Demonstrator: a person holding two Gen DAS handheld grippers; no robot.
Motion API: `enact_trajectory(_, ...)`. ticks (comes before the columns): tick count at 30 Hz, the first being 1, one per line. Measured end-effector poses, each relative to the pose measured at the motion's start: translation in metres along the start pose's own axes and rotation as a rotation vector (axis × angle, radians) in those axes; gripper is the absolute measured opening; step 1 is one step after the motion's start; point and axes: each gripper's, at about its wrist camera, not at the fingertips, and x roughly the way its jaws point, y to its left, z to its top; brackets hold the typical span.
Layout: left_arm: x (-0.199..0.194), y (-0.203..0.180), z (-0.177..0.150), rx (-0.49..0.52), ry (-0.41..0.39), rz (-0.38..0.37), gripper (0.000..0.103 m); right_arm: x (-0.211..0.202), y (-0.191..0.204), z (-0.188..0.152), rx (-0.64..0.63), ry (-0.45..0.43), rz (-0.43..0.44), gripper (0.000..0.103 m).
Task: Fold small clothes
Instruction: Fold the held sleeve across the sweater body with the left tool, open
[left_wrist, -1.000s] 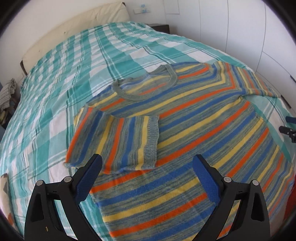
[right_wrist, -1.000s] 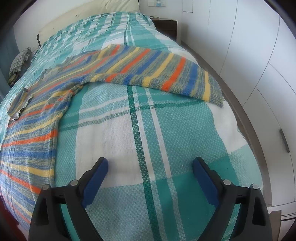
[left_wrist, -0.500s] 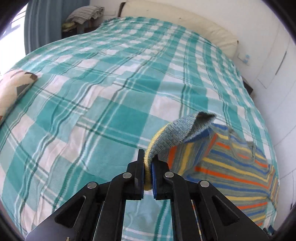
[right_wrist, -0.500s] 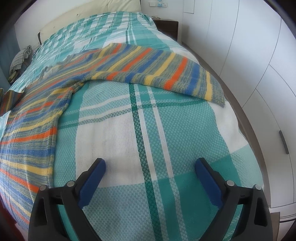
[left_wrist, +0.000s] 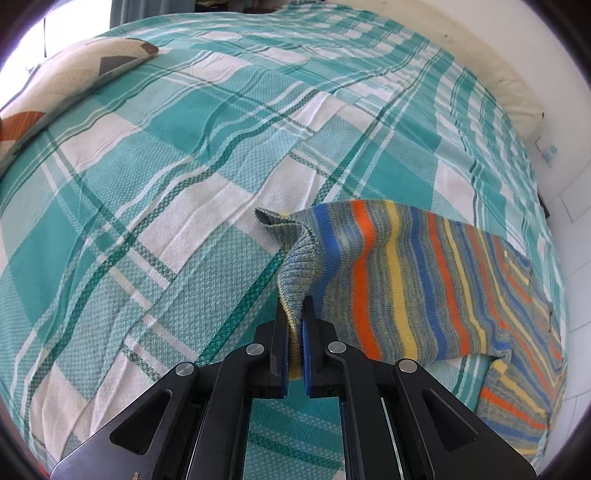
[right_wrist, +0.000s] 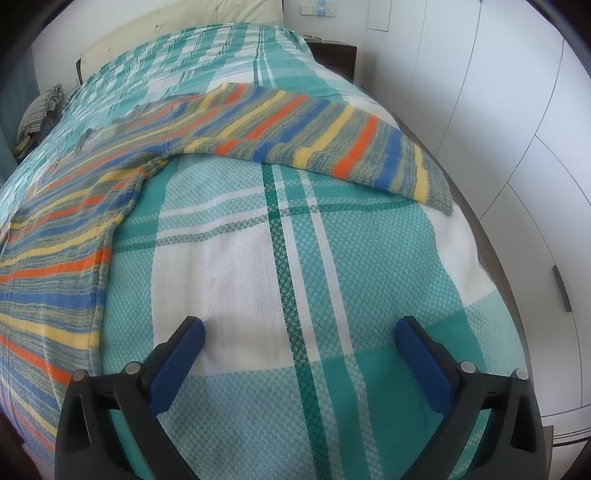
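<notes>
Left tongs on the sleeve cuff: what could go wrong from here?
1. The left tongs pinch only the cuff edge of the sleeve; a hard pull might slip it free.
2. The cuff is bunched and curled, so the fold may land creased.
3. The right tongs are opening over bare bedspread, nothing between them, so the sweater could drag unpinned.

A bed (right_wrist: 332, 295) under a teal-and-white plaid cover fills the room; white wardrobe doors (right_wrist: 517, 110) stand alongside, a dark nightstand (right_wrist: 334, 55) by the cream headboard (right_wrist: 184, 22).
</notes>
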Motion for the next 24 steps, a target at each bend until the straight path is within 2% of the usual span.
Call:
enact_trajectory(6, 0.002, 0.001, -0.005, 0.020, -0.010, 0.015, 0.003, 0.001, 0.000, 0.000, -0.002, -0.001, 0.000, 0.102)
enact_trajectory(8, -0.004, 0.005, -0.005, -0.004, -0.025, -0.021, 0.007, 0.001, 0.000, 0.000, -0.002, -0.001, 0.000, 0.102)
enact_trajectory(11, -0.027, 0.023, -0.006, -0.088, -0.099, -0.099, 0.030, 0.000, 0.000, 0.000, -0.002, -0.001, 0.000, 0.102)
enact_trajectory(12, -0.034, 0.029, -0.004, -0.111, -0.130, -0.129, 0.046, 0.000, 0.000, 0.000, -0.002, -0.001, -0.001, 0.102)
enact_trajectory(13, -0.041, 0.036, -0.001, -0.130, -0.159, -0.152, 0.055, 0.000, 0.000, 0.000, -0.003, -0.002, -0.001, 0.102)
enact_trajectory(15, -0.047, 0.044, 0.009, -0.143, -0.175, -0.199, 0.057, 0.002, 0.000, 0.000, -0.005, -0.001, -0.003, 0.103)
enact_trajectory(17, -0.038, 0.044, 0.022, -0.137, -0.128, -0.235, 0.059, 0.003, 0.001, 0.000, -0.006, 0.000, -0.006, 0.103)
enact_trajectory(19, -0.023, 0.039, 0.032, -0.128, -0.078, -0.233, 0.060, 0.004, 0.002, 0.000, -0.006, -0.001, -0.012, 0.103)
enact_trajectory(21, -0.002, 0.033, 0.039, -0.126, -0.010, -0.230, 0.060, 0.004, 0.002, 0.000, -0.007, -0.004, -0.014, 0.103)
enact_trajectory(22, 0.008, 0.030, 0.040, -0.131, 0.021, -0.228, 0.055, 0.004, 0.002, 0.000, -0.007, -0.004, -0.014, 0.103)
enact_trajectory(23, 0.015, 0.028, 0.042, -0.131, 0.030, -0.236, 0.038, 0.004, 0.002, 0.000, -0.008, -0.007, -0.014, 0.103)
enact_trajectory(24, 0.017, 0.026, 0.044, -0.125, 0.025, -0.250, 0.005, 0.004, 0.003, 0.000, -0.009, -0.010, -0.015, 0.103)
